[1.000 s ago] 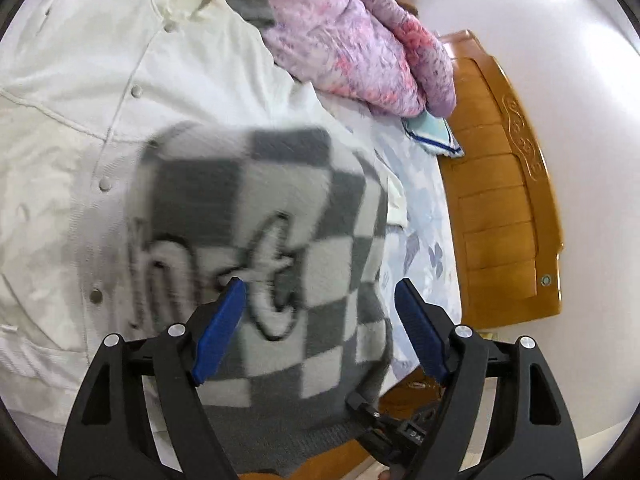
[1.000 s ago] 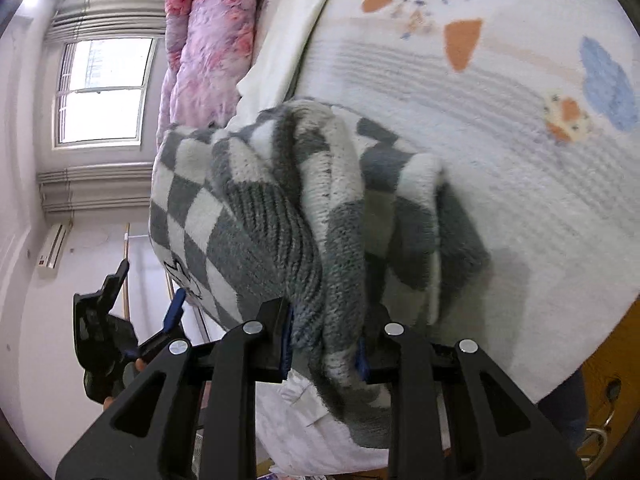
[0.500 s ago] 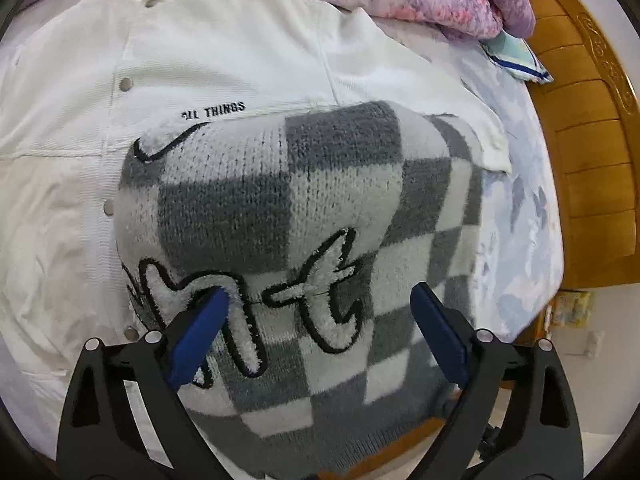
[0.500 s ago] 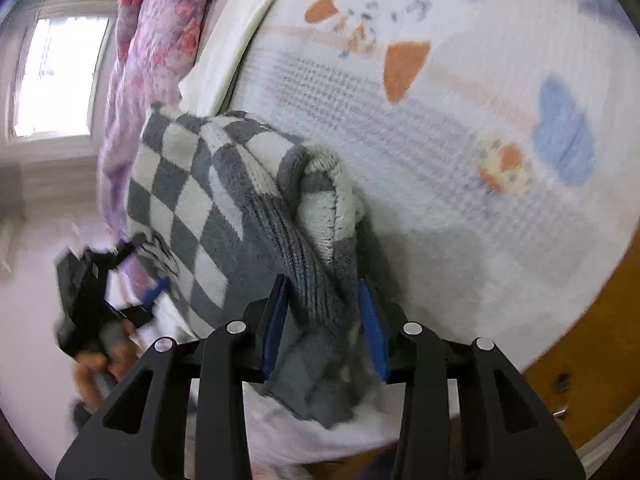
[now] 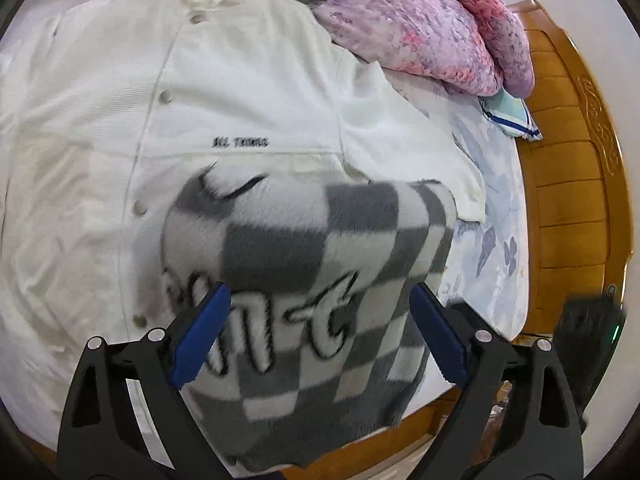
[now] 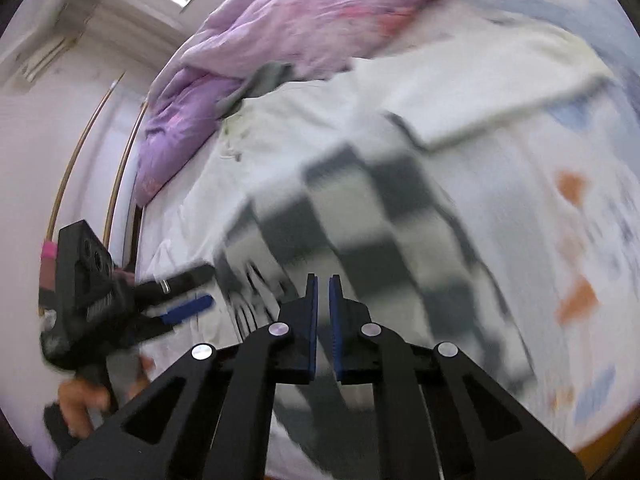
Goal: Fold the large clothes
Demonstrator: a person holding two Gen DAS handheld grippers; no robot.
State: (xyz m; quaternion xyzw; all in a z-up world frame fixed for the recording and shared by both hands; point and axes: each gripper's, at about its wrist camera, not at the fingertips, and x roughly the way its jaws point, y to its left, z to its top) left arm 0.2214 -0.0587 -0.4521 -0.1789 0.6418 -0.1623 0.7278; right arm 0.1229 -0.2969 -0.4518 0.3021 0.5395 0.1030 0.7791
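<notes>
The folded grey-and-white checkered sweater point(image 5: 320, 288) lies on a white snap-button jacket point(image 5: 168, 120) at the bed's edge. The left gripper point(image 5: 320, 332) hangs over it, jaws spread wide, gripping nothing. The right gripper point(image 6: 323, 292), jaws just closing to nearly together and empty, hovers above the sweater.

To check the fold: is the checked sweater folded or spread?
Folded: the checked sweater lies as a compact bundle on the spread white jacket.

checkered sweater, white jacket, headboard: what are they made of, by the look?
Checkered sweater: fuzzy knit, probably wool or acrylic; brushed nap, soft edges.
White jacket: matte woven cloth with fine ribbing, maybe corduroy; snap buttons look like metal.
Headboard: glossy varnished wood with carved panels.
</notes>
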